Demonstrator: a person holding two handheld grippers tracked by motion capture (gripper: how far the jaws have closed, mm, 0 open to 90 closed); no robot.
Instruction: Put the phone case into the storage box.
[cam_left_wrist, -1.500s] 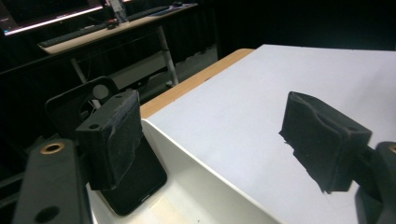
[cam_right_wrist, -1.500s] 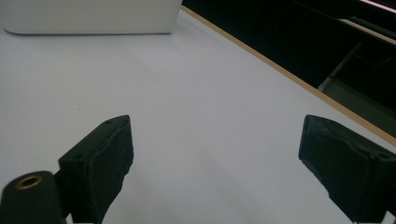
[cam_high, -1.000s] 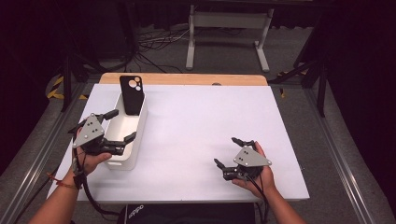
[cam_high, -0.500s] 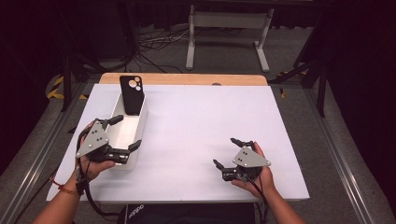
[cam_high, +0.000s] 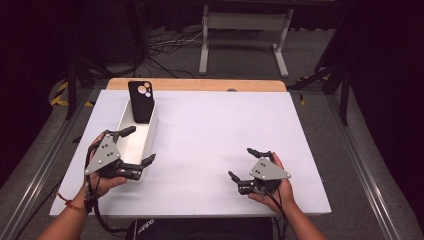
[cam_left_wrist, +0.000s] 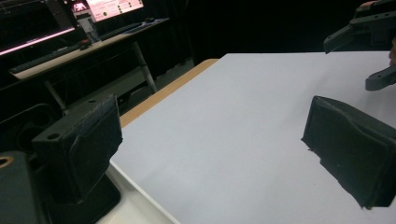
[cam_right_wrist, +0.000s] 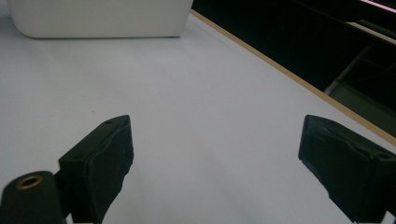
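High view shows a black phone case (cam_high: 140, 101) standing upright in the far end of a long white bin (cam_high: 131, 146) on the left of the white table (cam_high: 225, 135). The left gripper (cam_high: 136, 147), jaws wide apart, sits over the bin's near end, one jaw seemingly inside, though depth is hard to read. The right gripper (cam_high: 246, 164) rests apart and empty near the front edge. If the case is the target, the left gripper should reach forward along the bin and close squarely on the case's flat sides.
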